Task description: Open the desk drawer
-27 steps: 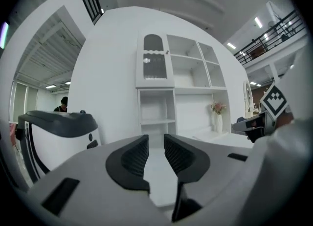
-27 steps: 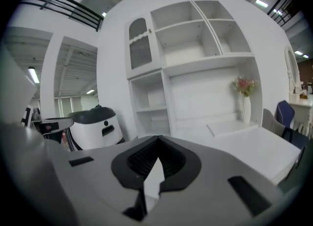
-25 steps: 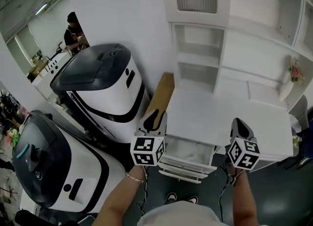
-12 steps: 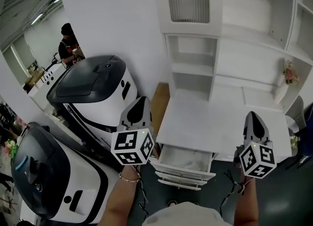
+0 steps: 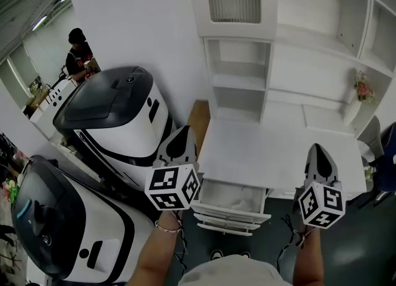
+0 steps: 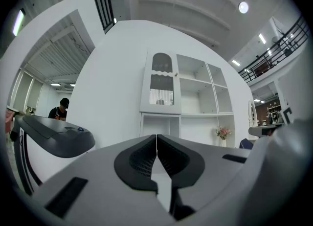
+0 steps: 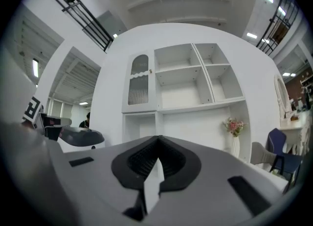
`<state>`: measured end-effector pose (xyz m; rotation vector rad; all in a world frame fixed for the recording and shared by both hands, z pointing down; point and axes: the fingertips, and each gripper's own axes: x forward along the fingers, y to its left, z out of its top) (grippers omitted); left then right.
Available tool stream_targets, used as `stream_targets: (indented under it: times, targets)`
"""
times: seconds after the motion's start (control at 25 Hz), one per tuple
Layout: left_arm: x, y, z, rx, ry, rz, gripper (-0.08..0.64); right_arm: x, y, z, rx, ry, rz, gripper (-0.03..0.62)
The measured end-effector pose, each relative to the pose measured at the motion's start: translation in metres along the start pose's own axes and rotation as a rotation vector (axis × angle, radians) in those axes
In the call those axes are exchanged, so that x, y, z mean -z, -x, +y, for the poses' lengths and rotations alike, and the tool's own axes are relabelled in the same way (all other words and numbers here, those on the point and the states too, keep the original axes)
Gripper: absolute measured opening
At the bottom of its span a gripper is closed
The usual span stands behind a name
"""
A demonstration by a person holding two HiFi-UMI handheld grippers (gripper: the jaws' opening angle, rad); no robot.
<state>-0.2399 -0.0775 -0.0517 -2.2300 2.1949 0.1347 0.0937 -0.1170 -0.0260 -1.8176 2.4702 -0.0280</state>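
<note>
**Drawer out, both grippers shut on nothing**

The top drawer (image 5: 230, 197) juts out from under the white tabletop (image 5: 278, 155), with the lower drawers (image 5: 224, 221) shut beneath it. It looks like a stiff, light box on runners that should glide easily. The best hold is the front panel's upper lip. The left hand-held gripper (image 5: 183, 131) hovers beside the tabletop's left corner. The right hand-held gripper (image 5: 317, 148) hovers over its near edge. Both have their jaws pinched together, empty.
</note>
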Motion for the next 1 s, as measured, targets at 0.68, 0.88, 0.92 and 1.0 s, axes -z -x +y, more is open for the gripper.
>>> stream_targets:
  times: [0.68, 0.88, 0.92, 1.0]
  targets:
    - [0.012, 0.008, -0.005, 0.017, 0.020, 0.038, 0.021, 0.006, 0.010, 0.006, -0.014, -0.021, 0.028, 0.005]
    - [0.016, 0.011, -0.009, 0.029, 0.023, 0.052, 0.021, 0.009, 0.013, 0.007, -0.013, -0.022, 0.039, 0.005]
    - [0.017, 0.011, -0.009, 0.030, 0.024, 0.055, 0.021, 0.010, 0.013, 0.007, -0.014, -0.023, 0.042, 0.005]
    - [0.018, 0.012, -0.009, 0.031, 0.024, 0.058, 0.021, 0.012, 0.014, 0.007, -0.017, -0.026, 0.047, 0.005]
